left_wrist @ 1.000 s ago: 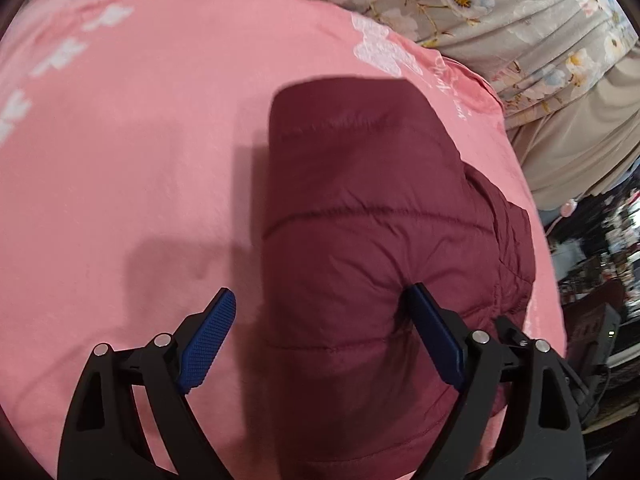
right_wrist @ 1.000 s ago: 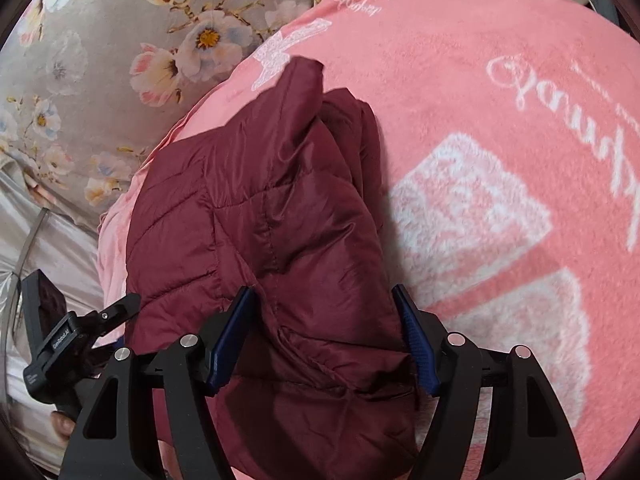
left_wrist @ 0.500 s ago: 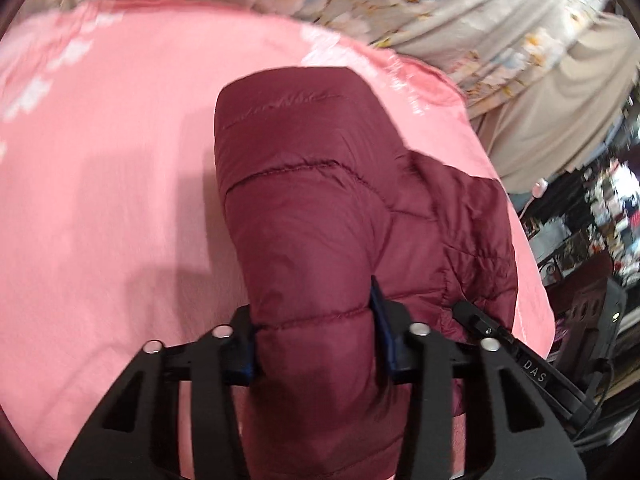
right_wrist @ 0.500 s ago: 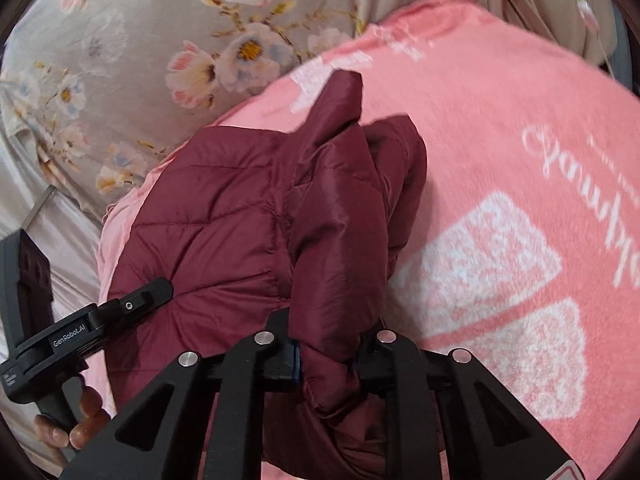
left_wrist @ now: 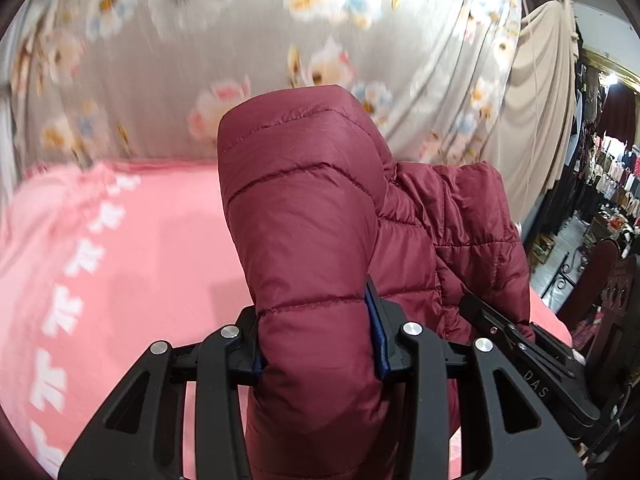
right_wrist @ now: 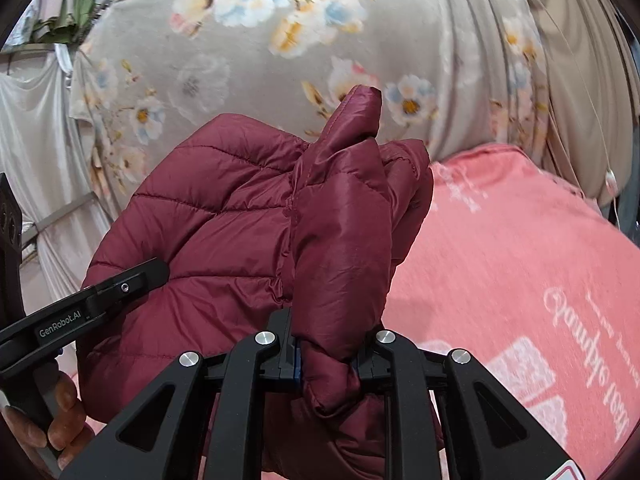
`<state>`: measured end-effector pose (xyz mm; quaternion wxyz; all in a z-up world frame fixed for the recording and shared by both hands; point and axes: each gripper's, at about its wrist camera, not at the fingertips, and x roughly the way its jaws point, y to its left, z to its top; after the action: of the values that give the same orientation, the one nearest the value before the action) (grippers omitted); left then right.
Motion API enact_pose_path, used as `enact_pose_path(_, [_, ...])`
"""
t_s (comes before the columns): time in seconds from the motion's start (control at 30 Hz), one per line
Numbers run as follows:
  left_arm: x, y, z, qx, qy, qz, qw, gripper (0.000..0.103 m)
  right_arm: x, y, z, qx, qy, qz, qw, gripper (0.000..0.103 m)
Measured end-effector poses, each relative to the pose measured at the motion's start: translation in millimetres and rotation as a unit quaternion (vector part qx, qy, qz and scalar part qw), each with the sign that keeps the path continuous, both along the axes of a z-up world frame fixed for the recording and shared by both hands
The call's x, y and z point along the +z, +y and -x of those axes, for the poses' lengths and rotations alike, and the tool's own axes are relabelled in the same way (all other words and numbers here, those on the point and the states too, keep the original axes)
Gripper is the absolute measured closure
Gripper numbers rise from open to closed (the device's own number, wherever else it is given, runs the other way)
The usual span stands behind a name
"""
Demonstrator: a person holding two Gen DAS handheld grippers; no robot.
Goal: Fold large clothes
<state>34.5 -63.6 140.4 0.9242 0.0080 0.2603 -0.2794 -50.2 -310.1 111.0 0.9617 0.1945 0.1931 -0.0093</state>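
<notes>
Both grippers, open around the jacket a second earlier, had closed on it and raised it off the pink blanket. Left gripper and right gripper each pinched a padded fold. Mid-fold; next likely meant carrying the lifted edge over and laying it flat.

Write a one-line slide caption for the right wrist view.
Right gripper clamps a fold of the maroon jacket above the pink blanket, floral curtain behind.
</notes>
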Motion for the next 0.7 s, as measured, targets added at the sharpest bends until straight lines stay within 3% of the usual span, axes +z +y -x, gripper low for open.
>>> enact_pose_path(0.33, [40, 54, -15, 0.035, -0.072, 0.006, 0.9968, 0.065, 45, 47, -32, 0.022, -0.054, 0.025, 0.998, 0.086])
enact_pose_path(0.7, [53, 85, -47, 0.065, -0.122, -0.013, 0.9903, 0.065, 52, 90, -81, 0.041, -0.075, 0.039, 0.996, 0.086])
